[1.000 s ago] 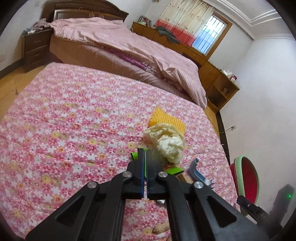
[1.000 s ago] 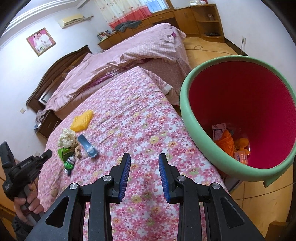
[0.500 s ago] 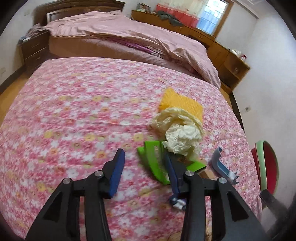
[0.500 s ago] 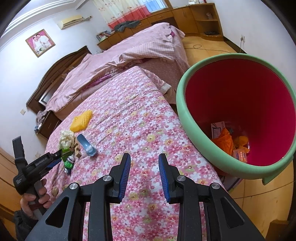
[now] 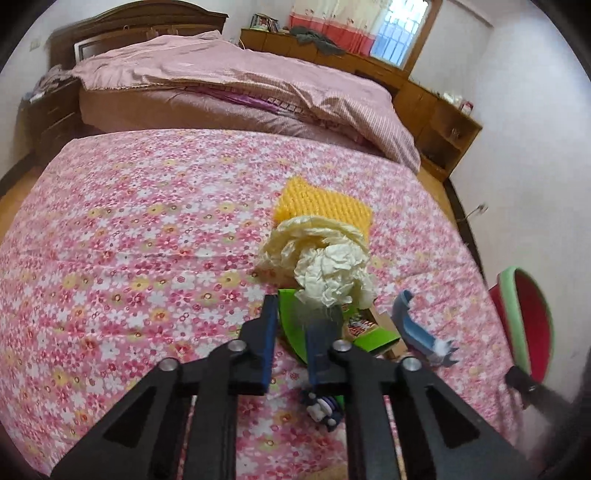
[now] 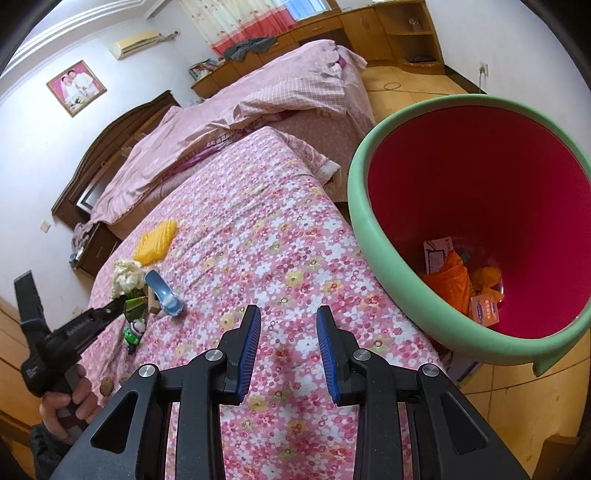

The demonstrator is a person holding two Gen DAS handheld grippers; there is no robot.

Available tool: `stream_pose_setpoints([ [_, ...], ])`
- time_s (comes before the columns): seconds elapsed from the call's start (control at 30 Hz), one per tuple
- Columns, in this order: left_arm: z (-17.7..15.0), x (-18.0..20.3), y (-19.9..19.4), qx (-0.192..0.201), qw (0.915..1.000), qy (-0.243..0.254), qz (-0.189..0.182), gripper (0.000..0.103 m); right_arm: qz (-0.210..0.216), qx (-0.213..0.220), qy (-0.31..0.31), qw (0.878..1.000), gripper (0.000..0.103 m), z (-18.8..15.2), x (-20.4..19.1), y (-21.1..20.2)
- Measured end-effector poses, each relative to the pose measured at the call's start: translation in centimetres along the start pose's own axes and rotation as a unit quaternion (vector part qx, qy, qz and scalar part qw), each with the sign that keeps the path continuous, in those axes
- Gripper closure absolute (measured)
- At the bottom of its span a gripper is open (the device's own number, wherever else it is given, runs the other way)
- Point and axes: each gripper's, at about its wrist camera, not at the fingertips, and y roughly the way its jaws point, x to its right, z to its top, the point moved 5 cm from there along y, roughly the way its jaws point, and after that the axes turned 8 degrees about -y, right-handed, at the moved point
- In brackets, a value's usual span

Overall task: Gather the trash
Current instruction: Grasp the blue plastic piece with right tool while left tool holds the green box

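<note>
On the flowered bedspread (image 5: 129, 221) | left tongs (image 5: 295, 332) are straddling a green wrapper (image 5: 291, 325) beside crumpled paper (image 5: 328, 273), jaws parted | right tongs (image 6: 288, 343) are hanging open beside the bin (image 6: 356, 192)

White-walled bedroom: wooden bed (image 5: 229, 92) (pink quilt), curtained window (image 5: 391, 33), cabinets (image 5: 436, 114).

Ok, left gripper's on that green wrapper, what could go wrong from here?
The left gripper straddles only the edge of the green wrapper, so it may slip out. The crumpled paper lies against the wrapper and could get dragged or roll off. The bin stands past the bed's edge, so a drop on the way is possible.
</note>
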Motion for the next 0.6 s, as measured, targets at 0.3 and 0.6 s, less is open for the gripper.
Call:
stream_pose_setpoints([
  [0.3, -0.6, 1.0, -4.3, 0.033, 0.9984, -0.007, -0.045, 0.102, 0.006, 0.001, -0.028, 1.000, 0.071, -0.1, -2.0, -0.3],
  [0.6, -0.2, -1.1, -9.4, 0.091, 0.9949, -0.030, -0.032, 0.102, 0.021, -0.010, -0.087, 0.996, 0.071, 0.0, -5.7, 0.9],
])
